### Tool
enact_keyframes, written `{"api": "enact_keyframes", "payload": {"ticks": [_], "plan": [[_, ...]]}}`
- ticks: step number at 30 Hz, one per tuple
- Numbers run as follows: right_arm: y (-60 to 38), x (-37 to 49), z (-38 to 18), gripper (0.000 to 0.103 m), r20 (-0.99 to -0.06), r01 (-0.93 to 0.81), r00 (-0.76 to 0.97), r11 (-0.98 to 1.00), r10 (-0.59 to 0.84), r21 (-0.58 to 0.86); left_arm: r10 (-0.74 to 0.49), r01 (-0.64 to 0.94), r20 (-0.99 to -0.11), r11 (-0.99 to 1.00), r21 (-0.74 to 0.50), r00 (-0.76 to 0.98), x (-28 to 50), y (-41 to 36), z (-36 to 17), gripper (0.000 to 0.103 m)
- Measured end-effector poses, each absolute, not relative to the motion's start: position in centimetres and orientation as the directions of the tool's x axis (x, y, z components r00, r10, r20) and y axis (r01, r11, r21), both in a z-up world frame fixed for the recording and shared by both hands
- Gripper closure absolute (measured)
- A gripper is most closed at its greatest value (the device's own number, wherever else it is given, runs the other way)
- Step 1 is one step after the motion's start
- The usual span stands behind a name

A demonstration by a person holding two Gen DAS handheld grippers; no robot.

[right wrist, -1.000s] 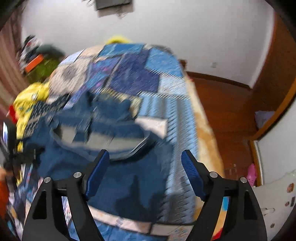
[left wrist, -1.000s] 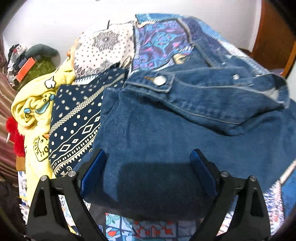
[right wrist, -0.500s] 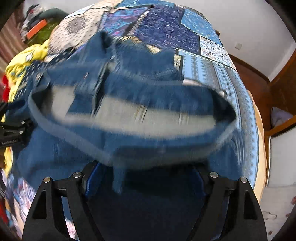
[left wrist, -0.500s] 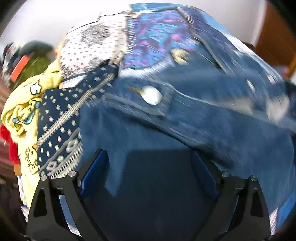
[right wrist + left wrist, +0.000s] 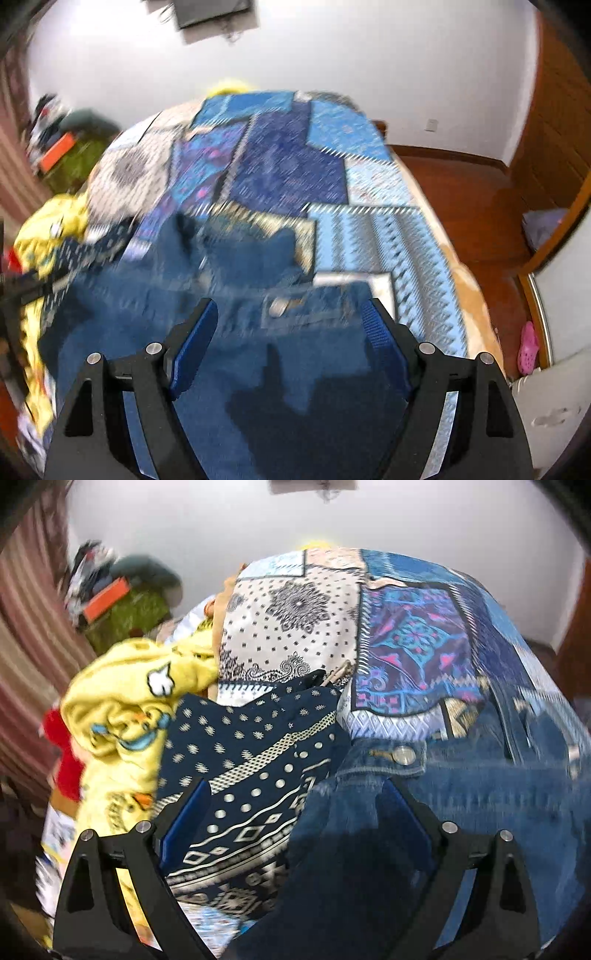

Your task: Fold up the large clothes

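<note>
Denim jeans (image 5: 461, 812) lie crumpled on the bed (image 5: 369, 229) at its near end, covering the near part of the patchwork bedspread (image 5: 406, 646); the waistband with its metal button (image 5: 403, 755) faces the far end. Left gripper (image 5: 295, 805) is spread wide, holding nothing, hovering above the near left edge of the jeans where the denim meets a navy patterned cloth (image 5: 251, 760); one finger sits over the navy cloth, the other over denim. Cannot tell if the blue pads (image 5: 186, 812) touch the fabric. Right gripper (image 5: 291, 325) is also spread apart with nothing gripped, poised above the jeans near the bed's right edge, with a second button (image 5: 279, 304) just ahead between its fingers. The right wrist view is motion-blurred, so contact is unclear. A yellow cartoon-print garment (image 5: 122, 709) is piled along the bed's left edge, touching the navy cloth, with something red (image 5: 62, 753) beside it. A wooden floor (image 5: 480, 206) lies beyond the right edge, and a pink clog (image 5: 527, 347) lies on it.
</note>
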State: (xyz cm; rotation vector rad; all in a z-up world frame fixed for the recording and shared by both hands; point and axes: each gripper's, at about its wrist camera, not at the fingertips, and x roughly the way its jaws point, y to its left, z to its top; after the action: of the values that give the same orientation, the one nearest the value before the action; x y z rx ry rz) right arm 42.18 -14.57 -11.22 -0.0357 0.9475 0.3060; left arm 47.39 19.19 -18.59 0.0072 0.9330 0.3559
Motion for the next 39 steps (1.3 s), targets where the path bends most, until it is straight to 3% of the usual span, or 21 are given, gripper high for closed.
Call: {"api": "enact_keyframes", "payload": {"ticks": [8, 12, 16, 22, 26, 28, 32, 39], "plan": [[-11.8, 38.0, -16.0, 0.025, -0.87, -0.374, 0.402, 0.919, 0.285, 0.128, 0.161, -0.096, -0.836, 0.987, 0.13, 0.525, 41.3, 15.8, -20.3, 0.009], [-11.3, 37.2, -17.0, 0.025, -0.867, -0.358, 0.323, 0.897, 0.38, 0.26, 0.178, -0.127, -0.853, 0.983, 0.132, 0.491, 38.5, 16.2, -23.4, 0.008], [-11.0, 36.5, -17.6, 0.025, -0.884, -0.361, 0.342, 0.913, 0.32, 0.191, 0.112, -0.178, -0.844, 0.984, 0.02, 0.524, 36.1, 17.8, -23.5, 0.006], [-15.4, 34.7, -17.4, 0.025, -0.869, -0.31, 0.431, 0.944, 0.243, 0.11, 0.165, -0.253, -0.814, 0.967, 0.023, 0.557, 32.9, 18.6, -23.5, 0.001], [-18.8, 33.7, -16.4, 0.025, -0.86, -0.276, 0.485, 0.961, 0.158, 0.021, 0.286, -0.298, -0.803, 0.944, 0.142, 0.523, 31.8, 18.7, -23.5, 0.002], [-20.4, 33.3, -16.1, 0.025, -0.859, -0.283, 0.478, 0.958, 0.182, 0.045, 0.297, -0.32, -0.807, 0.937, 0.143, 0.511, 30.9, 19.2, -23.6, 0.002], [-23.2, 32.2, -15.7, 0.025, -0.86, -0.184, 0.508, 0.982, 0.059, -0.041, 0.245, -0.362, -0.82, 0.931, 0.049, 0.517, 28.6, 20.4, -23.1, 0.002], [-26.5, 29.6, -15.8, 0.024, -0.876, -0.138, 0.474, 0.99, 0.089, 0.025, 0.072, -0.373, -0.83, 0.912, -0.17, 0.553, 26.3, 20.3, -22.6, 0.002]]}}
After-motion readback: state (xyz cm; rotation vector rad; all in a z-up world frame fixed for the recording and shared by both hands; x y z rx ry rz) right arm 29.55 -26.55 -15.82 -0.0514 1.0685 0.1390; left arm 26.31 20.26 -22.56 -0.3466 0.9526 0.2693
